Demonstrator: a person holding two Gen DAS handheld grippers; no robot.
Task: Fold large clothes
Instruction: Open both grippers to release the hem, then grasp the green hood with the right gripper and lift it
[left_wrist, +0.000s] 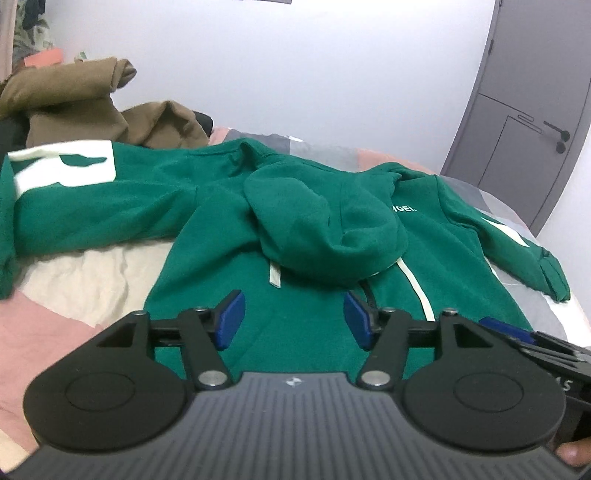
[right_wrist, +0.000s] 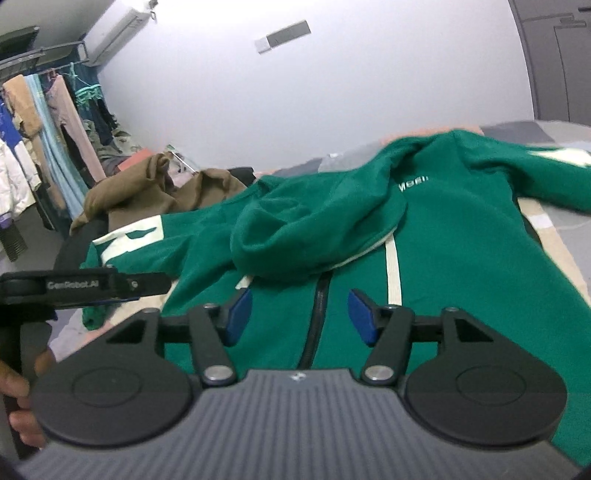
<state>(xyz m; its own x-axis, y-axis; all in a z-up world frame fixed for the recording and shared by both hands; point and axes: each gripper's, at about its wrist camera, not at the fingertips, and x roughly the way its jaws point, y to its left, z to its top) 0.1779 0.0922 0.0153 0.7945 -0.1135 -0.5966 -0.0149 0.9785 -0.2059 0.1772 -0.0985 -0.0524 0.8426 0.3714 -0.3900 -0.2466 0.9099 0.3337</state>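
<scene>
**Green hoodie, spread for folding**

Item: green hoodie (left_wrist: 295, 229), front up on the bed (left_wrist: 74, 280), hood (left_wrist: 325, 229) flopped over the chest, sleeves out sideways. Left claw (left_wrist: 293, 319) and right claw (right_wrist: 301, 315): both apart, empty. Handling: flatten the hood first, then pinch each sleeve near its cuff and fold inward.

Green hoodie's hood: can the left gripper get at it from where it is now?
Probably yes. The left gripper is open with nothing between its pads, hovering over the green hoodie chest, and the hood lies folded forward just ahead of it. Only a drawstring lies between them, no real obstacle.
</scene>
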